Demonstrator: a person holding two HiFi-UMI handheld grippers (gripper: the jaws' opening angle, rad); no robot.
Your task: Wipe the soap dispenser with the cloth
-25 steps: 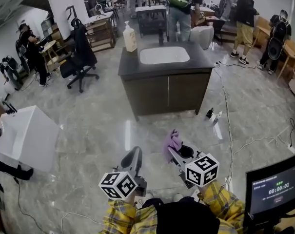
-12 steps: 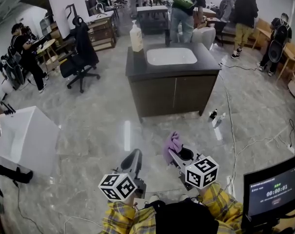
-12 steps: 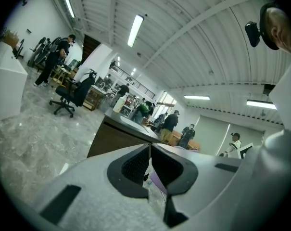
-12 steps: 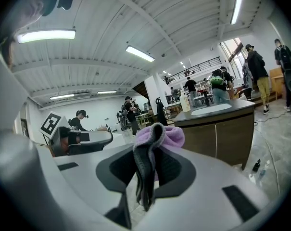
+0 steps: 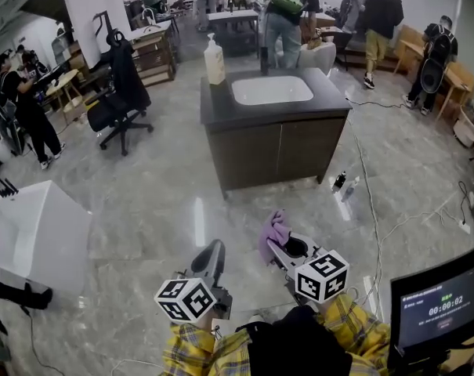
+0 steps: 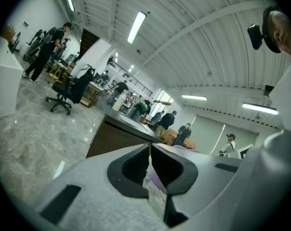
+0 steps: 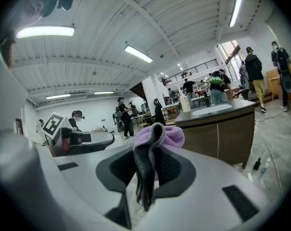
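White plastic pump soap dispenser (image 5: 214,61) upright on dark vanity counter (image 5: 334,104), well ahead; likely light, tippy, slick: steady at body. Soft purple cloth (image 7: 159,137) pinched in right gripper (image 5: 282,247); left gripper (image 5: 213,251) clenched, empty.

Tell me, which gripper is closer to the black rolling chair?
Left. The left gripper sits on the chair's side, with open floor between them. The right gripper, clamping the purple cloth, is further right, so further from the chair.
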